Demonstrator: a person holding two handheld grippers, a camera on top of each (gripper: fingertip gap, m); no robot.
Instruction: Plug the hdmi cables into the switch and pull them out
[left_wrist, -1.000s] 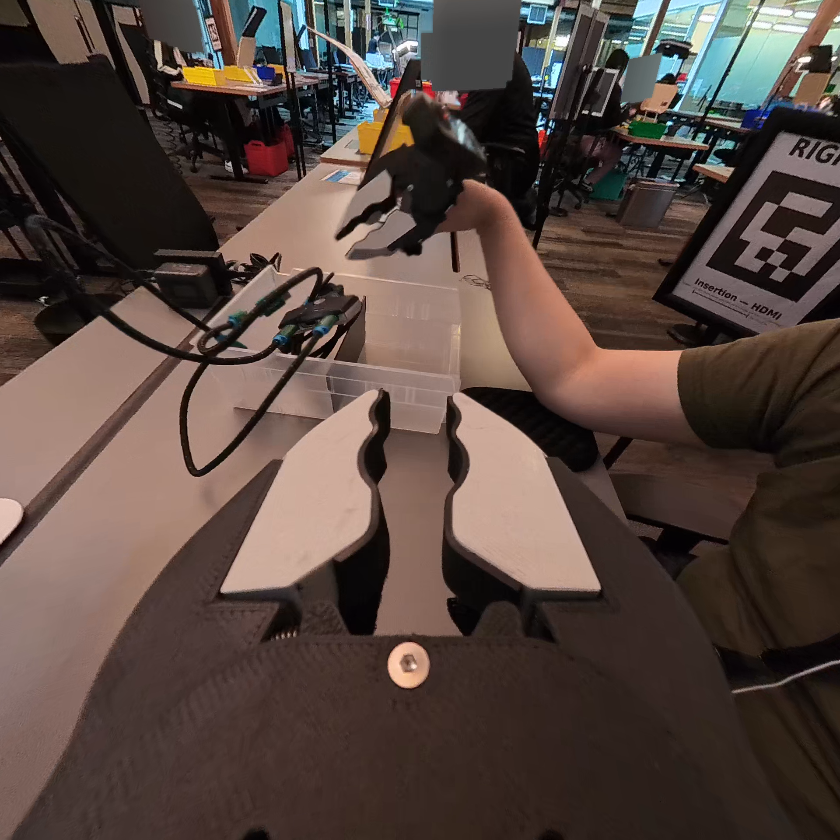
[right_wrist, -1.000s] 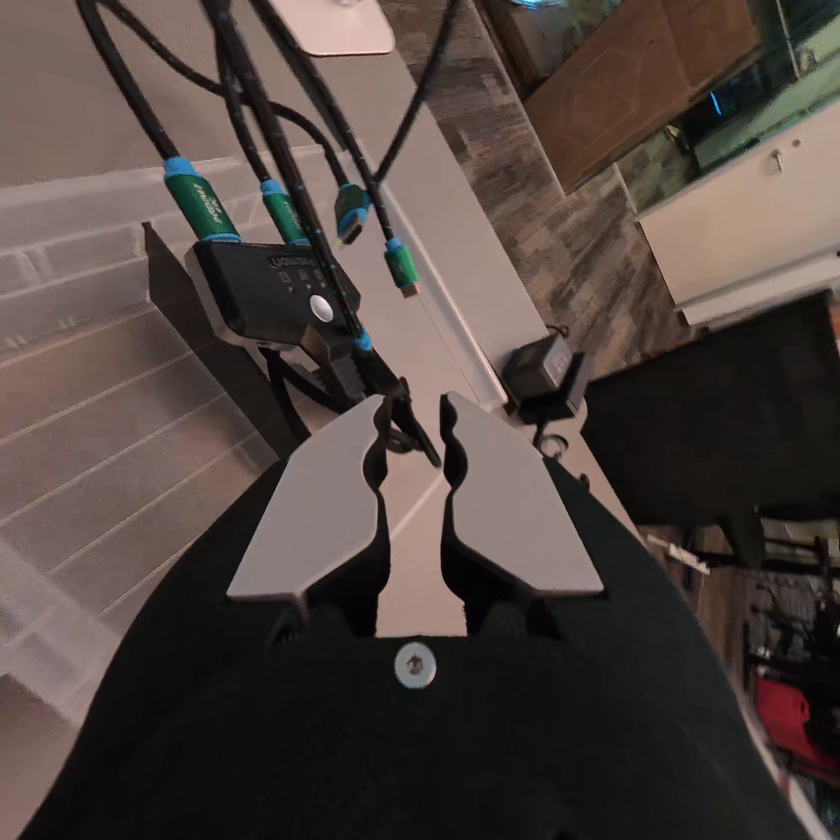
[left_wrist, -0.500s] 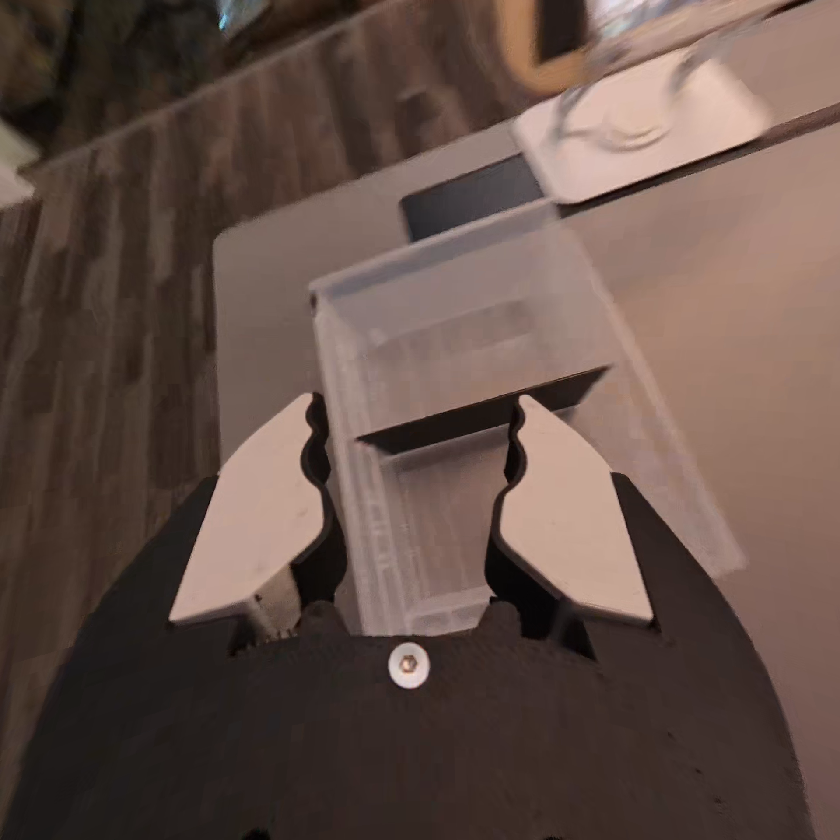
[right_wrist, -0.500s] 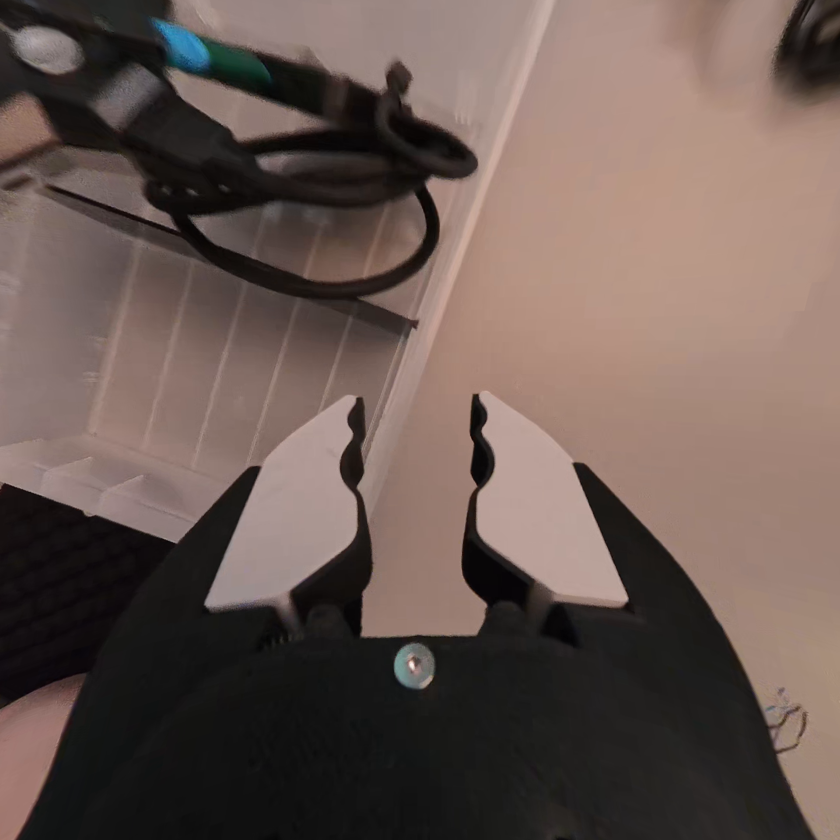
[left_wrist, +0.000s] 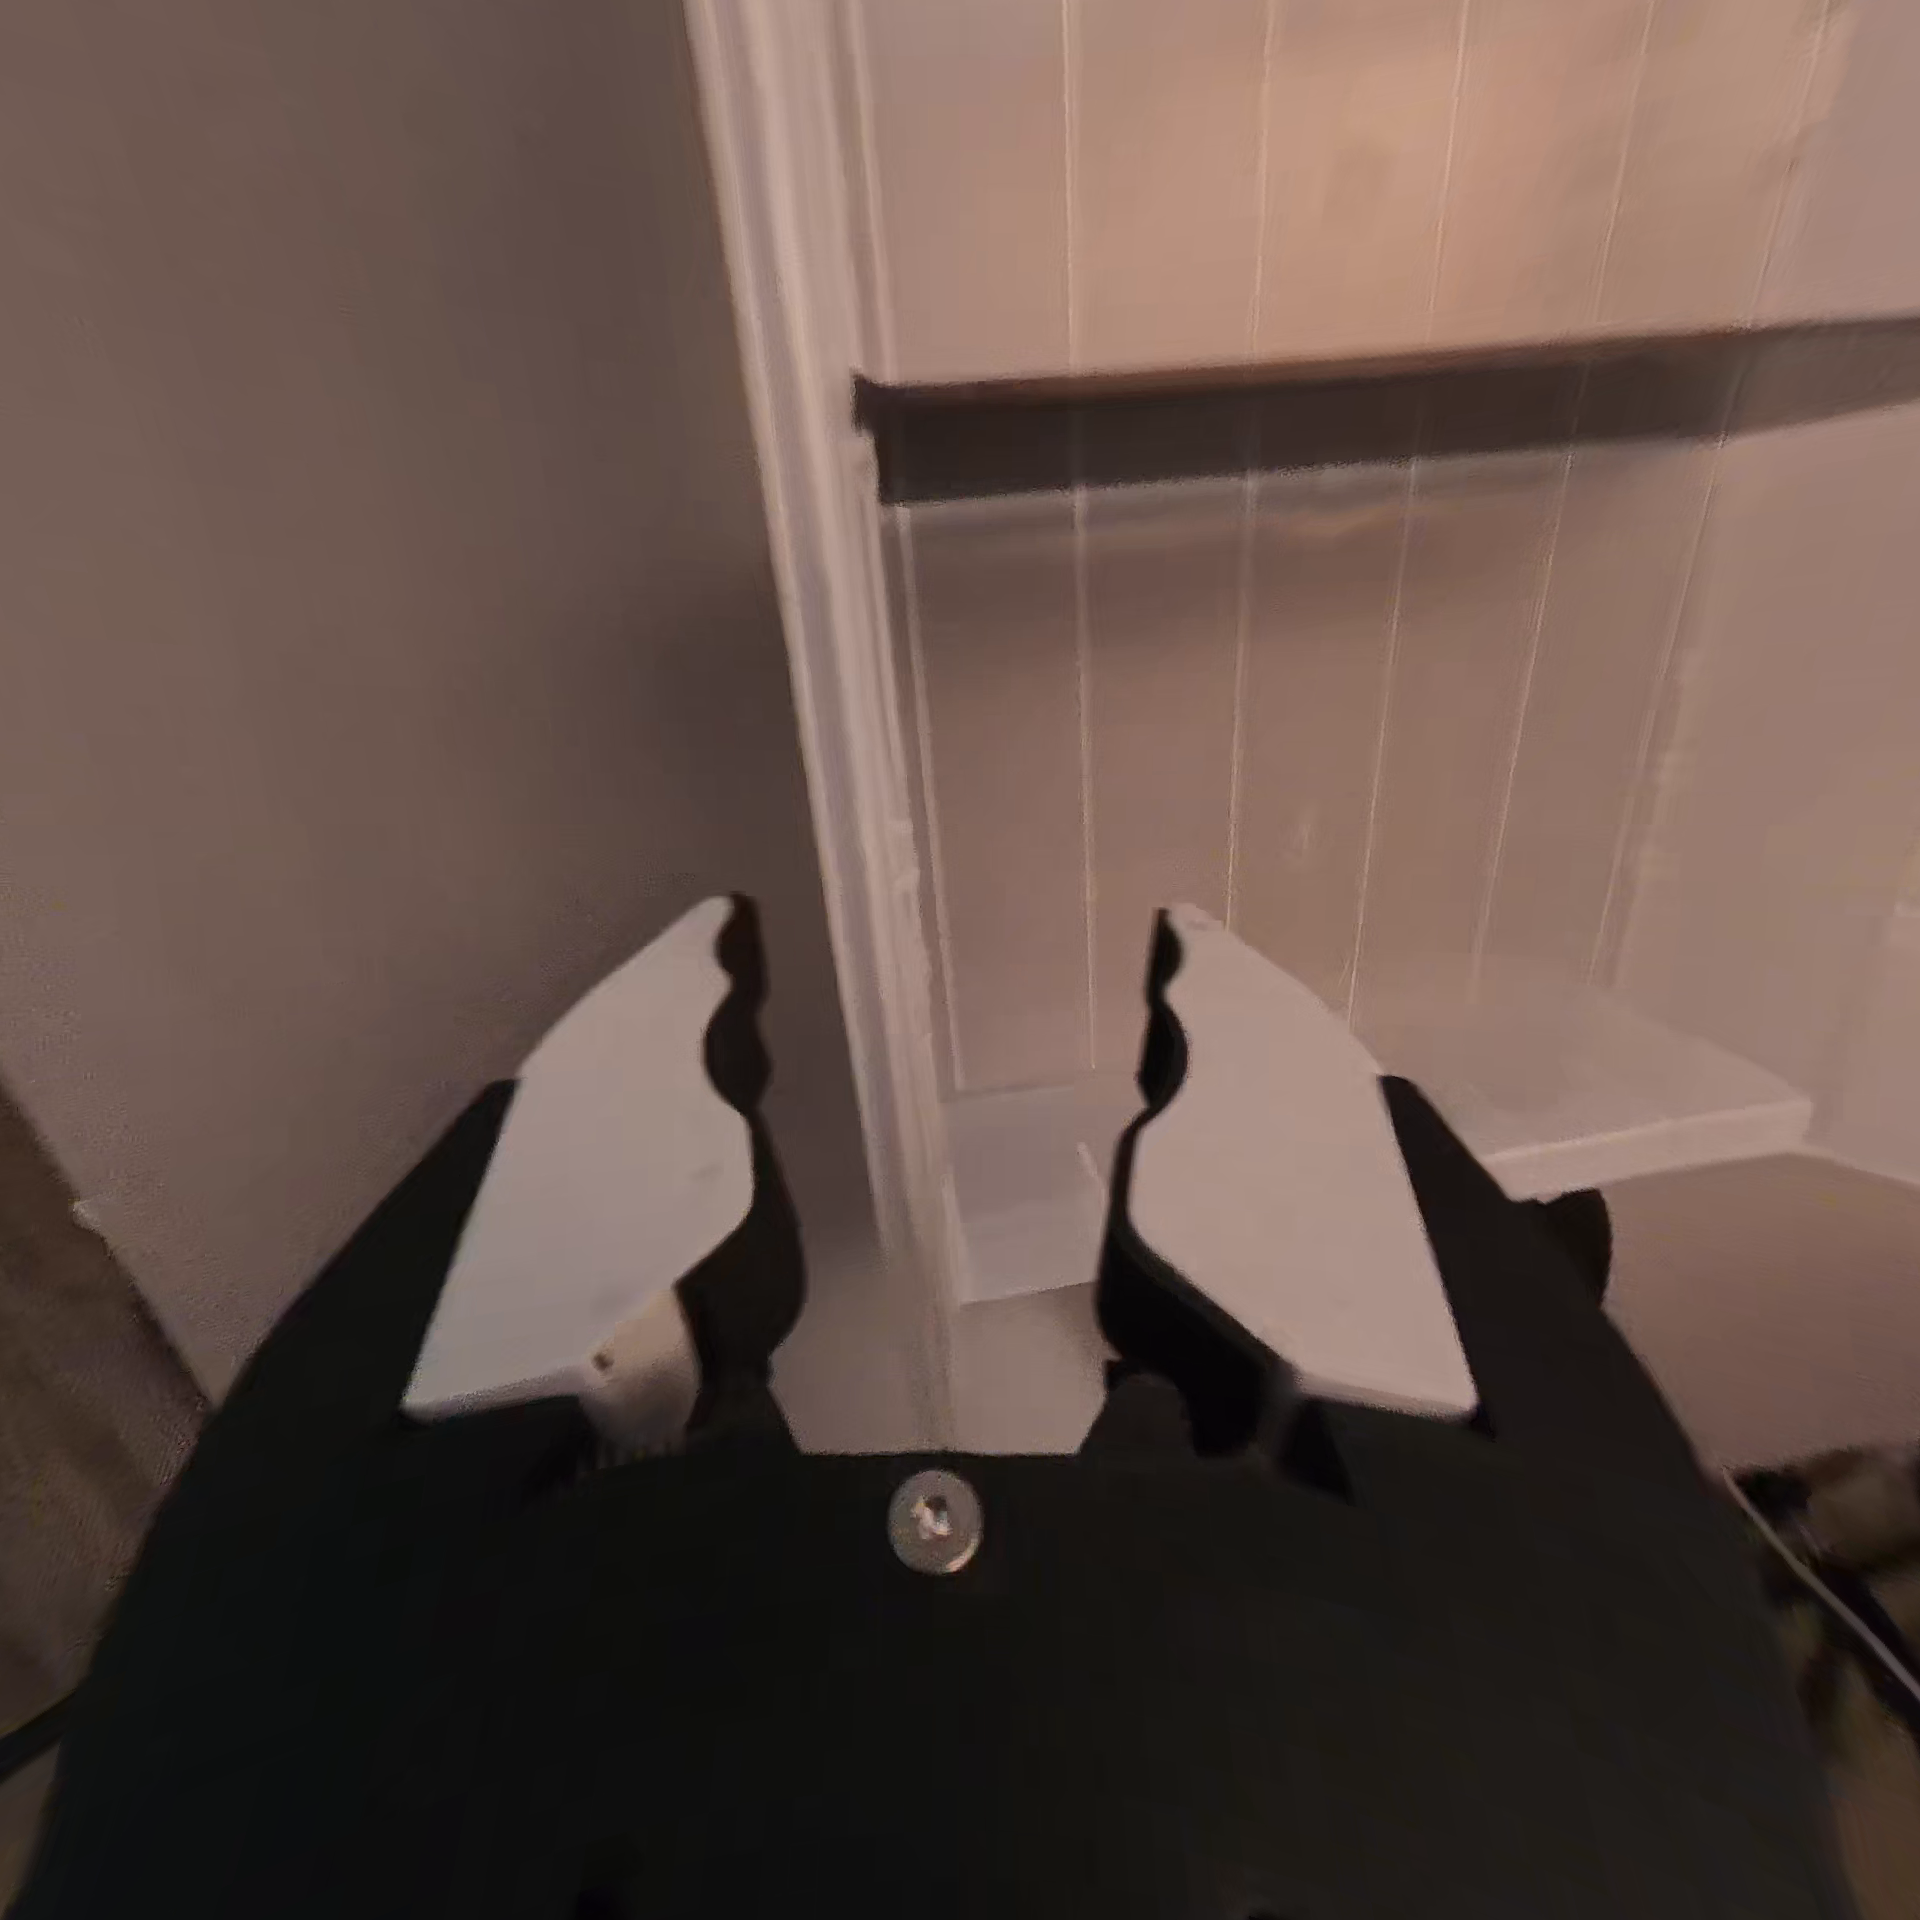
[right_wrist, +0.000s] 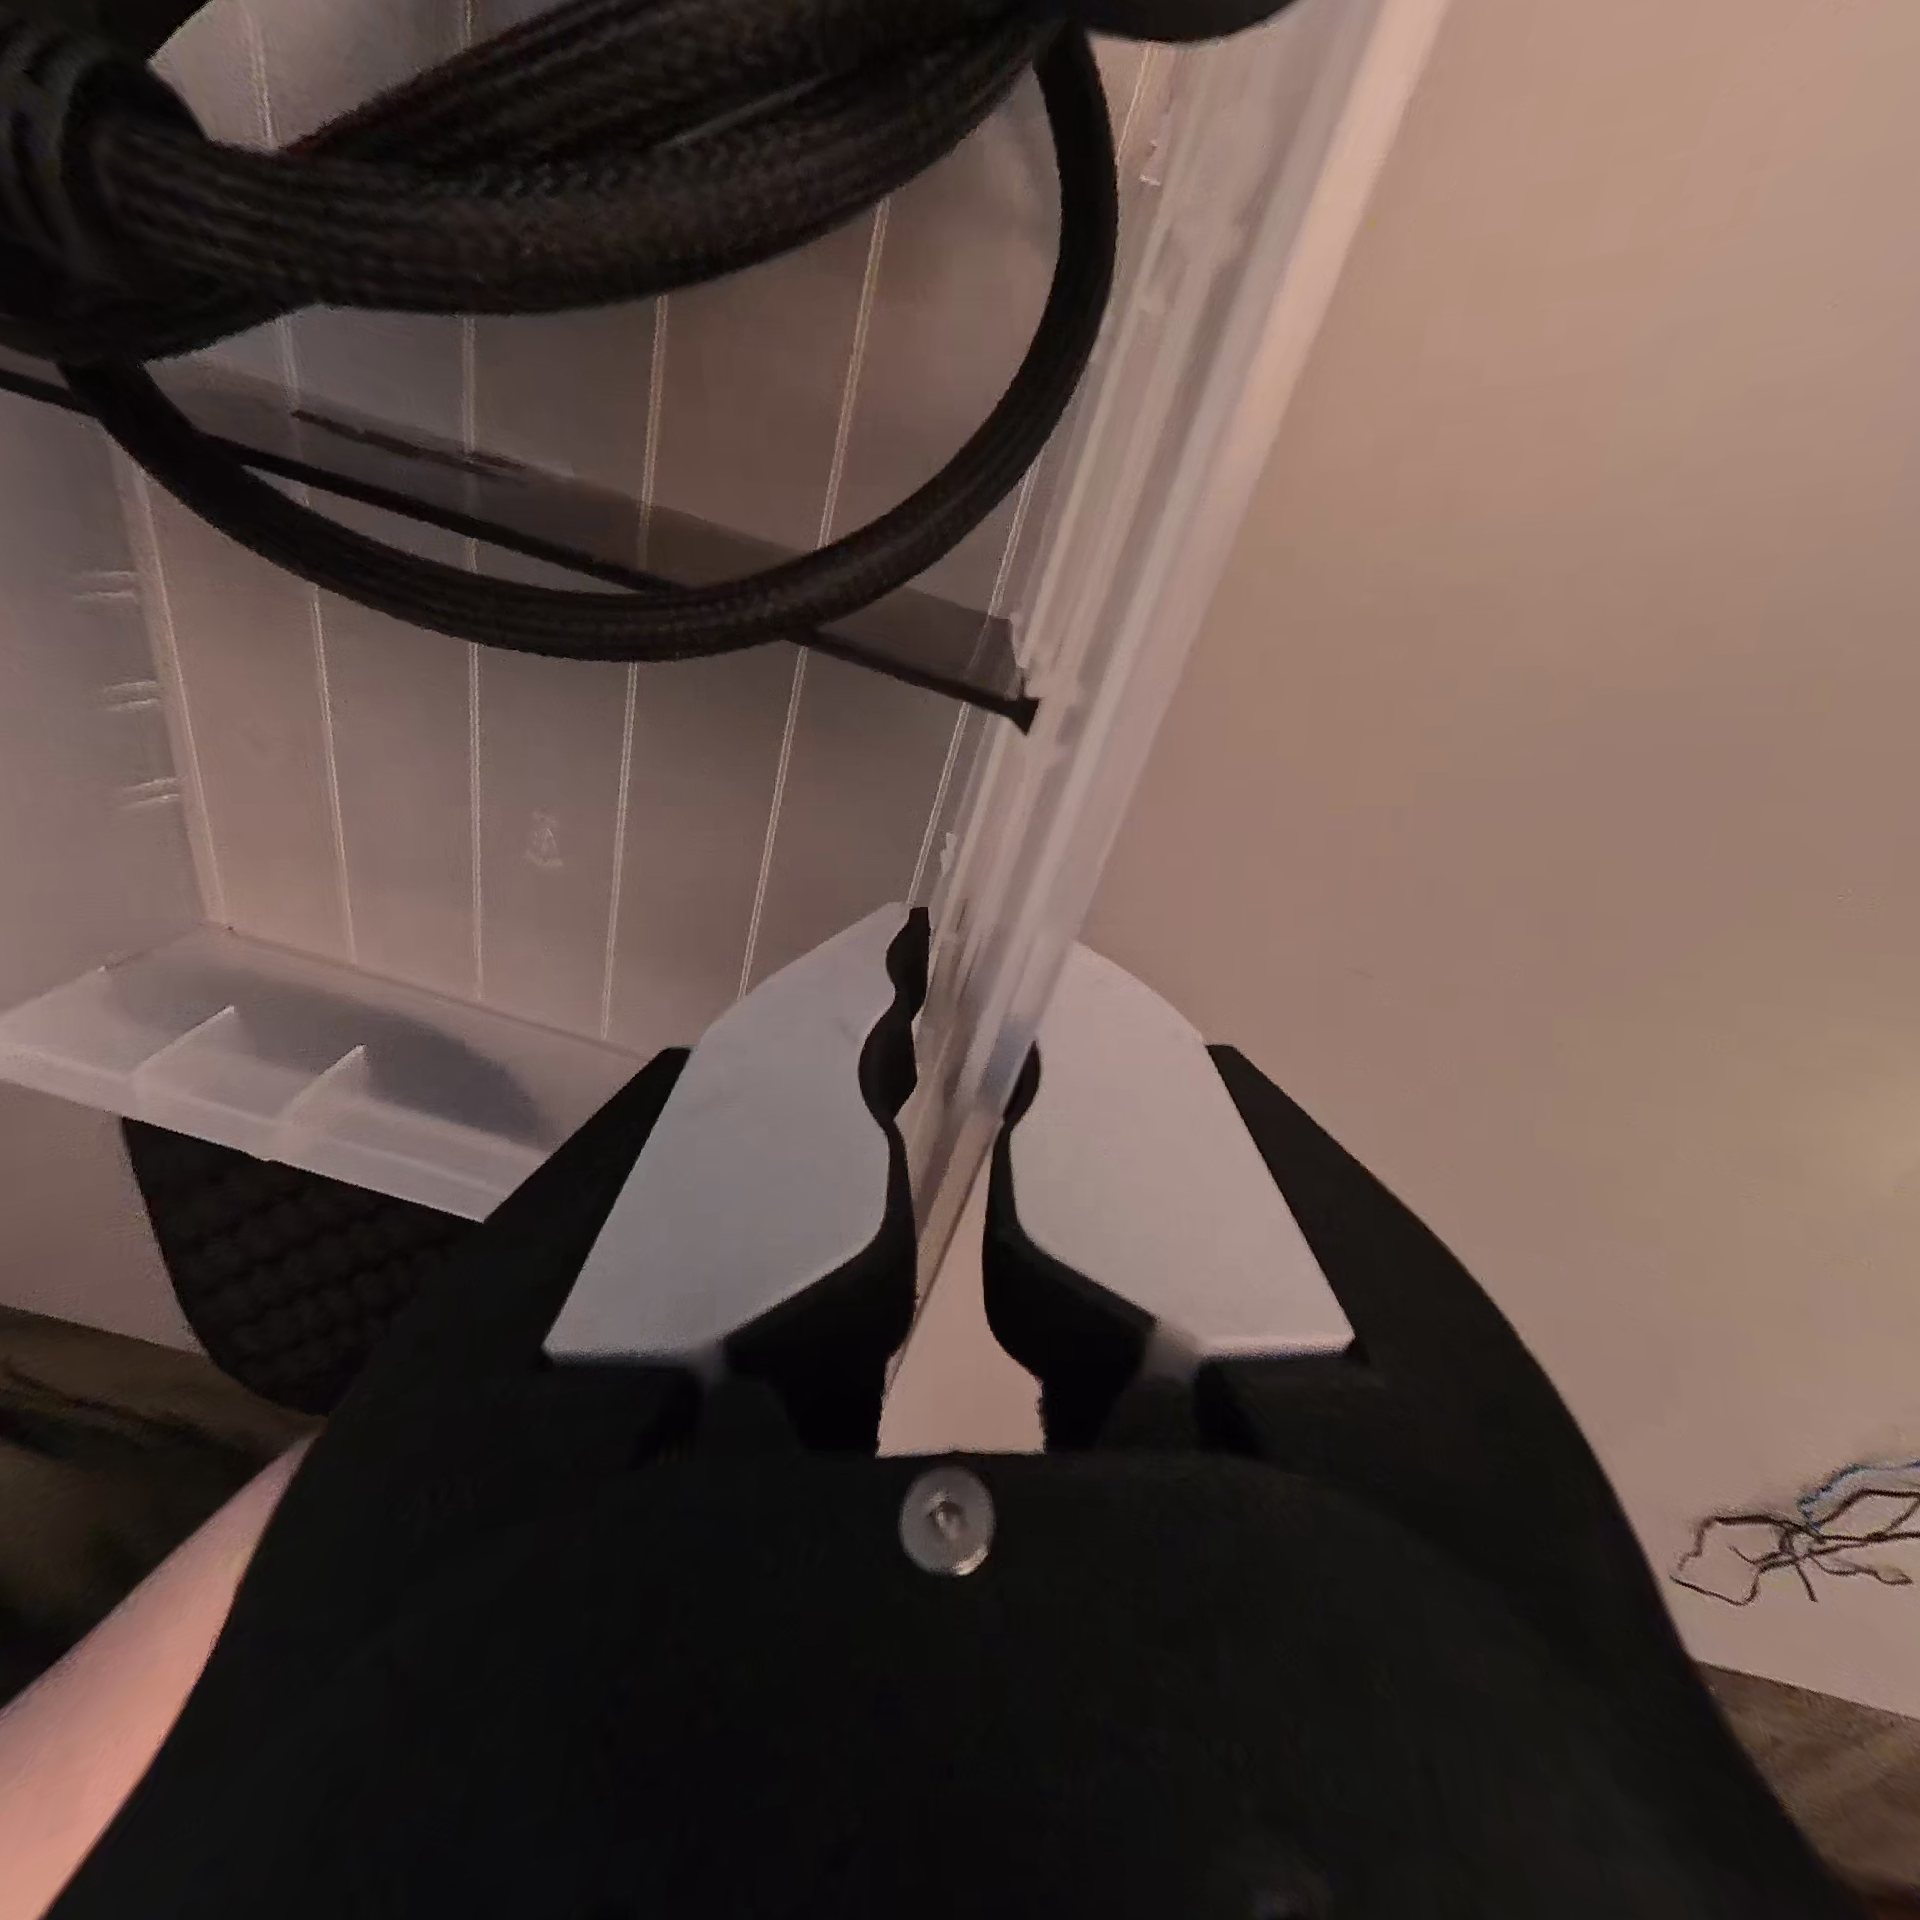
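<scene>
A clear plastic bin lies on the table, with a black divider (left_wrist: 1351, 416) across it. In the left wrist view, my left gripper (left_wrist: 945, 925) is open. Its fingers straddle the bin's left wall (left_wrist: 821, 623) without touching it. In the right wrist view, my right gripper (right_wrist: 987, 935) is shut on the bin's right wall (right_wrist: 1081, 665), which runs up between the pads. Black braided HDMI cables (right_wrist: 623, 208) coil inside the bin at the top of the right wrist view, above the divider (right_wrist: 831, 644). The switch and the cable plugs are out of view.
The pale table (right_wrist: 1558, 727) lies to the right of the bin, with a small tangle of loose thread (right_wrist: 1808, 1548) on it. A black mesh seat (right_wrist: 291, 1247) and a person's arm (right_wrist: 104, 1662) are at the lower left. The table (left_wrist: 364, 520) also lies left of the bin.
Both grippers have come down to the bin. My left gripper has opened wide and now straddles the left wall. My right gripper opened, then closed on the right wall.
</scene>
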